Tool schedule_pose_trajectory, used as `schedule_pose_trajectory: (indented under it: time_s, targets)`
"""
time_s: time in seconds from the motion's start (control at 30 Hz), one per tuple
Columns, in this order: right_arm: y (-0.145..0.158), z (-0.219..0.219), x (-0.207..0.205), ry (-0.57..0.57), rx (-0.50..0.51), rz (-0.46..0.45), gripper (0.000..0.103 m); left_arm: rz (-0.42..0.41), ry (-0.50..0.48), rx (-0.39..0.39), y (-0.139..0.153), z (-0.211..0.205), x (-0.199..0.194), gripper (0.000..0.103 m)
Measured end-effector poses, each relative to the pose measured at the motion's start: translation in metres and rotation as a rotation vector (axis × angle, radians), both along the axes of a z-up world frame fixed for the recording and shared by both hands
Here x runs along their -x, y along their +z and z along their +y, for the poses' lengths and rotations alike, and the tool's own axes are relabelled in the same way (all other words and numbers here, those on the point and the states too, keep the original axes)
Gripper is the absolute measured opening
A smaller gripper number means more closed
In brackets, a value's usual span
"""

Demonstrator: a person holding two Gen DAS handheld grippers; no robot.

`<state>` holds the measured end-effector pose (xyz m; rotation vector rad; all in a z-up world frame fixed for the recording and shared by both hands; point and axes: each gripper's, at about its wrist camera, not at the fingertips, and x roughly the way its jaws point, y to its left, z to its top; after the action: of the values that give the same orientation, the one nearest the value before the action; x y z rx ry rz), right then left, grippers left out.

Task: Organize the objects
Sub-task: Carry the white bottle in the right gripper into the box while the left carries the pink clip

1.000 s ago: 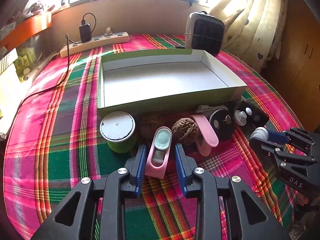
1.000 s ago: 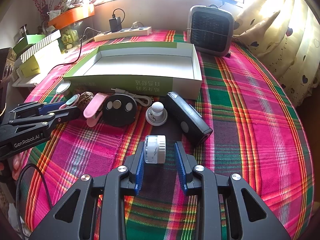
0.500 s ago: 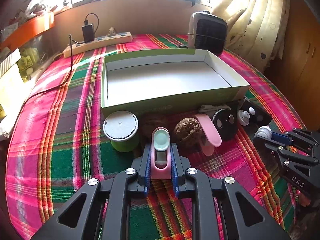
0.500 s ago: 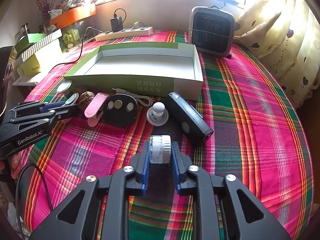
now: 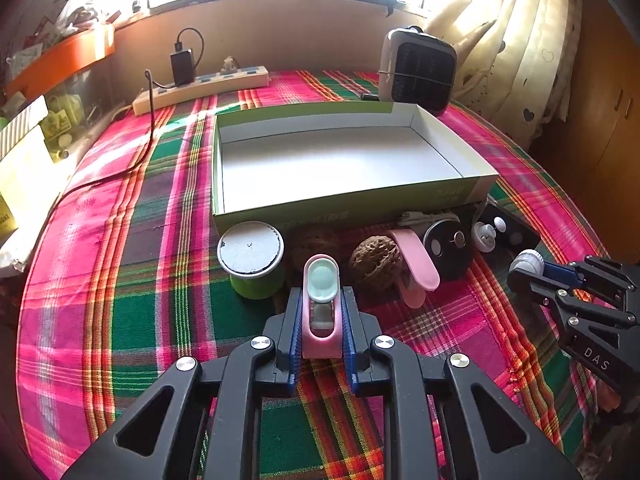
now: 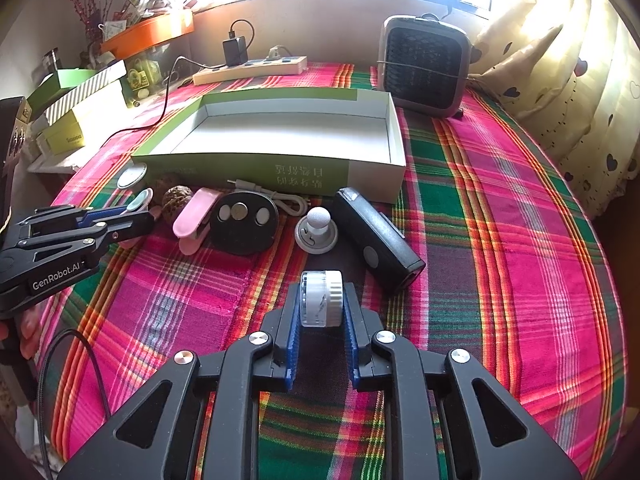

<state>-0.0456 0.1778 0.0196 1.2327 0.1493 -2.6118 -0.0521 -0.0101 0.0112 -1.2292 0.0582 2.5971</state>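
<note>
My left gripper (image 5: 321,304) is shut on a small pink clip-like device with a pale green top (image 5: 320,300), just above the plaid cloth in front of the open green-and-white box (image 5: 340,200). My right gripper (image 6: 321,300) is shut on a small white round container (image 6: 321,298), near the cloth. On the cloth before the box lie a walnut (image 5: 374,266), a second pink clip (image 5: 416,268), a black round device (image 6: 244,224), a white knob (image 6: 317,230) and a black rectangular device (image 6: 378,240). A green tin with a white lid (image 5: 251,258) stands left of the walnut.
A small heater (image 6: 424,68) stands behind the box at the right. A power strip (image 6: 250,70) with a charger and cable lies at the back. Boxes and clutter (image 6: 76,108) sit off the table's left edge. Curtains (image 6: 560,60) hang at the right.
Both grippers were open around their objects a second ago. Both have closed on them: the left on the pink device, the right on the white container. Both have risen slightly.
</note>
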Motion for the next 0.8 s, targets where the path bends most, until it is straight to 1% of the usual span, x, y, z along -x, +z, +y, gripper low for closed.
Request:
schedule_pose_trajectory:
  time_s: [0.07,0.2,0.4,0.6,0.8]
  targets:
    - [0.003,0.000,-0.001,0.003,0.006,0.008,0.020,-0.004,-0.002,-0.001,0.003,0.000,-0.001,0.016]
    - [0.014,0.001,0.001,0.014,0.025,0.022,0.020,0.015,-0.013,-0.006,0.013,0.002,-0.003,0.016]
    - [0.034,-0.003,0.006,0.029,0.016,0.071,0.020,0.034,-0.013,-0.018,0.026,0.002,0.001,0.016]
    - [0.050,-0.010,0.020,0.055,0.026,0.100,0.020,0.043,-0.010,-0.044,0.040,0.000,0.015,0.016]
    - [0.061,-0.015,0.042,0.071,0.022,0.113,0.020,0.028,-0.007,-0.069,0.046,-0.002,0.036,0.016]
